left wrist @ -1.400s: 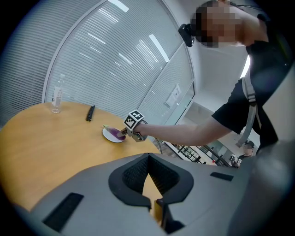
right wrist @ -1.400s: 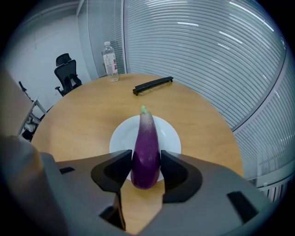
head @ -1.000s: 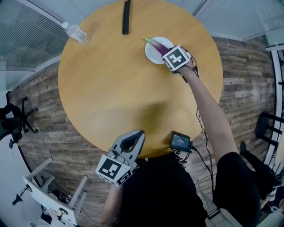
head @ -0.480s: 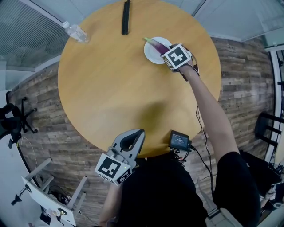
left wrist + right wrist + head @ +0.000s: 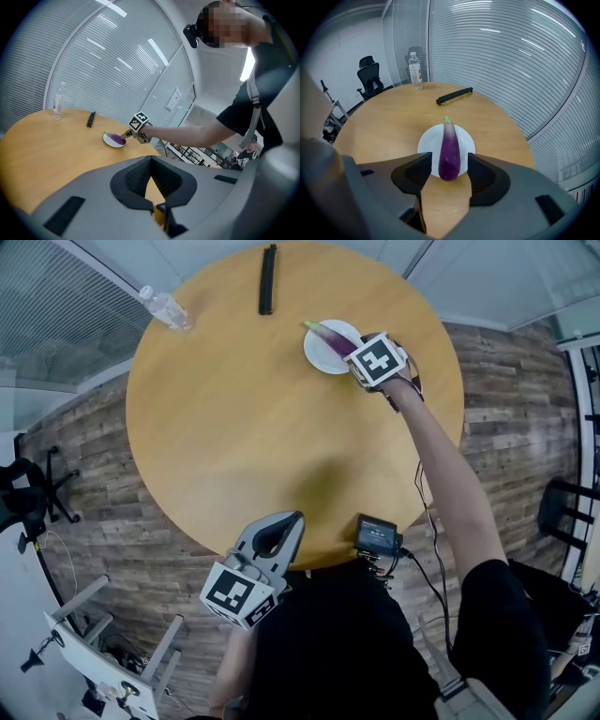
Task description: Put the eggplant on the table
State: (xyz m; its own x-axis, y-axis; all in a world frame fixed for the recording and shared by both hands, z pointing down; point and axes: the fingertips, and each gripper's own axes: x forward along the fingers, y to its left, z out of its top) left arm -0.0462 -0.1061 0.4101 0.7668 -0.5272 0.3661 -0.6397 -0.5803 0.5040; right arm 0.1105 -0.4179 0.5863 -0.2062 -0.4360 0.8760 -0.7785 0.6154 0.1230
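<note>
– Jaws on your right gripper (image 5: 449, 161) are spread, one on each side of the eggplant's (image 5: 450, 147) blunt end. A sliver of white shows on both sides, so nothing is gripped yet. Your left gripper (image 5: 151, 159) is pinched closed on nothing, low in the head view by your body.

– And where does the eggplant lie?

– Lengthwise on the white plate (image 5: 426, 143), with its green stem pointing away from you. Its blunt end reaches about to the rim nearest you. The plate sits toward the top of the head view, right of centre, on the round wooden table (image 5: 389, 126).

– What could go wrong from here?

– You only straddle the rounded tip. I'd judge that closing there on glossy, tapering skin could squeeze it forward out of the jaws. If it does hold, the long body ahead of your grip may droop or swivel as you lift.

– Anything with the plate?

– Yes. Your jaws sit low at its rim, so they could catch it and drag or tip the plate. Once it is on bare wood, the round eggplant may roll, so place it well in from the table's edge.
</note>
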